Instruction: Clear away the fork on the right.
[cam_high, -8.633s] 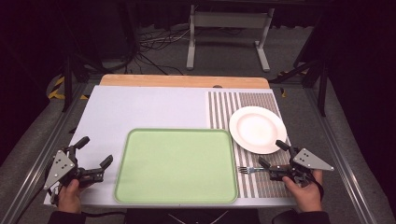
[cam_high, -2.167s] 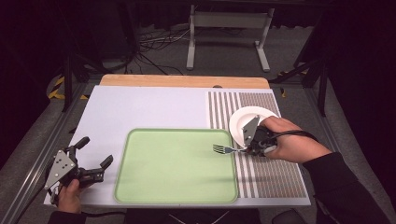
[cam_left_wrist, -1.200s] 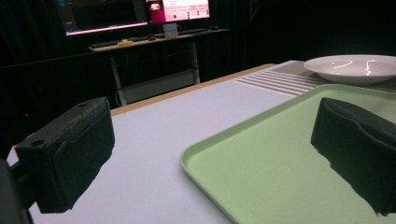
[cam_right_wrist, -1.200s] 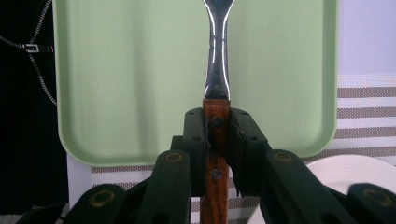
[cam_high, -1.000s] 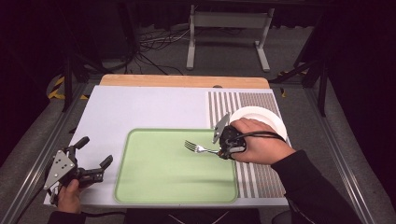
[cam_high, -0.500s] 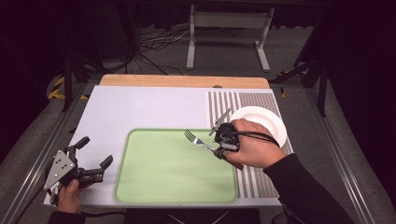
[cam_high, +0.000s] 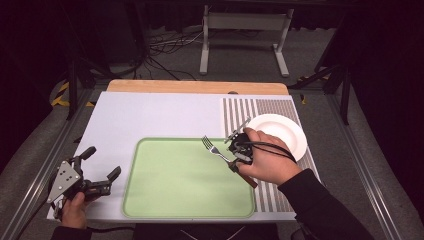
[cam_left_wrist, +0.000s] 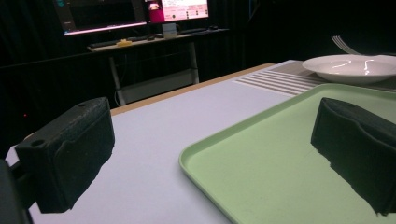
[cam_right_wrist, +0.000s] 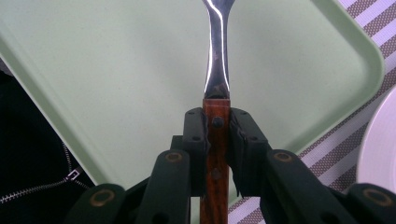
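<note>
One steel fork with brown wooden handle (cam_high: 216, 150). One round white ceramic plate (cam_high: 280, 136). One pale green rectangular plastic tray (cam_high: 185, 200). One grey-and-white striped placemat (cam_high: 260, 107). Two black hand-held grippers: left (cam_high: 100, 172), right (cam_high: 235, 159). One table (cam_high: 150, 115).

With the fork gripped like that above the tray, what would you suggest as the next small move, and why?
Probably lower the right gripper until the fork rests on the green tray, then open the jaws. They are clamped on the fork's wooden handle, and its tines hang over a bare part of the tray, beside the white plate.
</note>
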